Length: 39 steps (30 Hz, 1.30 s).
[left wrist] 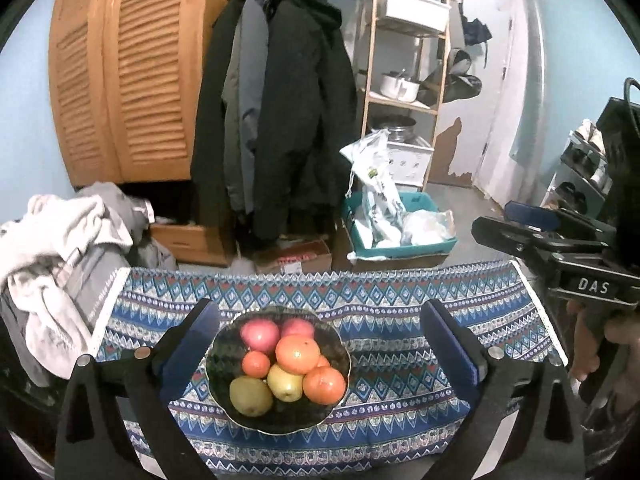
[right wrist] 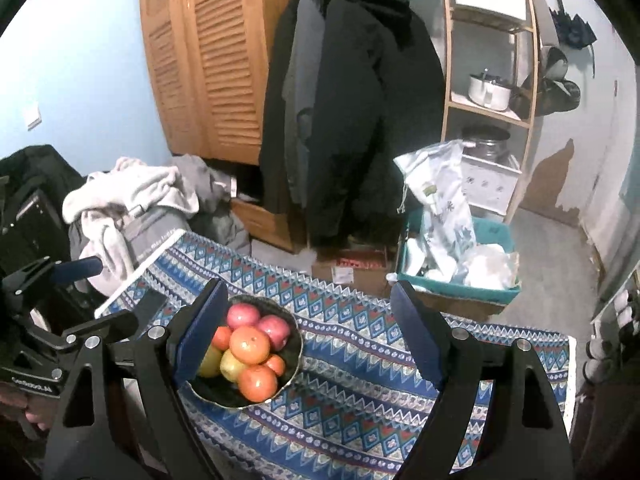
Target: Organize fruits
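A dark bowl [left wrist: 340,364] [right wrist: 294,334] stands on a blue patterned tablecloth [left wrist: 400,300] [right wrist: 360,380]. It holds several fruits: red apples [left wrist: 260,334] [right wrist: 243,315], oranges [left wrist: 298,354] [right wrist: 250,345] and yellow-green pears [left wrist: 251,396] [right wrist: 232,366]. My left gripper [left wrist: 320,340] is open, held above the table with the bowl between its fingers in view. My right gripper [right wrist: 308,328] is open and empty, above the cloth just right of the bowl. It also shows at the right of the left wrist view [left wrist: 520,224].
A pile of grey and white clothes [left wrist: 60,248] [right wrist: 132,200] lies at the table's left end. Behind the table are dark coats [left wrist: 280,100], a wooden louvred wardrobe [left wrist: 120,60], a shelf rack [left wrist: 404,80], a teal bin [left wrist: 400,224] and cardboard boxes [left wrist: 296,258] on the floor.
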Available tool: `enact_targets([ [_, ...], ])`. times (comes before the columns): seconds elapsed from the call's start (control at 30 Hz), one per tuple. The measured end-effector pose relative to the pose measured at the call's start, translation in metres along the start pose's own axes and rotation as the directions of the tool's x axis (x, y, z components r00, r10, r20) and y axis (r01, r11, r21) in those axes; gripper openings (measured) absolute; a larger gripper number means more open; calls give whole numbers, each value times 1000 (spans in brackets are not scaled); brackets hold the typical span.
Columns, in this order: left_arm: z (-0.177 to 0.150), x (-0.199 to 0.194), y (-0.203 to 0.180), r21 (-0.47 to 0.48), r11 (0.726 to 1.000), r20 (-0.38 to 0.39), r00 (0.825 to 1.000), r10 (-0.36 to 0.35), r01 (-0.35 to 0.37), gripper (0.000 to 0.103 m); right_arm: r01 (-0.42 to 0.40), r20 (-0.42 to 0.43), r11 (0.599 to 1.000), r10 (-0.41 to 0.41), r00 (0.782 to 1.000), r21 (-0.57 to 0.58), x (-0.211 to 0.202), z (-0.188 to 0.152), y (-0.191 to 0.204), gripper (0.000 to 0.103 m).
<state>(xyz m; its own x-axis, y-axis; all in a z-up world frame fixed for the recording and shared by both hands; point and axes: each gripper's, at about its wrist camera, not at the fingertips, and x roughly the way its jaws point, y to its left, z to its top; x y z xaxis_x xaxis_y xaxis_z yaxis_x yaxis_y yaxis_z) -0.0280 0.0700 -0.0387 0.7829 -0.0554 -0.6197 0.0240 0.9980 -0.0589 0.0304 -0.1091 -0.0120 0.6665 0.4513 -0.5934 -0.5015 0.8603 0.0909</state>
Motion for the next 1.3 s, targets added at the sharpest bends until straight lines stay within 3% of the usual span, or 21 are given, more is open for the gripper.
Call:
enact_targets([
  [0.7,12,-16,-10,1,1000,47,998,-31,31,102,30,65,1000,-31,997,5,-27,0,-13,83],
  [1.3,14,-24,-20,19,1000,70,997,-21,20,102,51,60,999,-52,997,13,-32,-2,-16,83],
])
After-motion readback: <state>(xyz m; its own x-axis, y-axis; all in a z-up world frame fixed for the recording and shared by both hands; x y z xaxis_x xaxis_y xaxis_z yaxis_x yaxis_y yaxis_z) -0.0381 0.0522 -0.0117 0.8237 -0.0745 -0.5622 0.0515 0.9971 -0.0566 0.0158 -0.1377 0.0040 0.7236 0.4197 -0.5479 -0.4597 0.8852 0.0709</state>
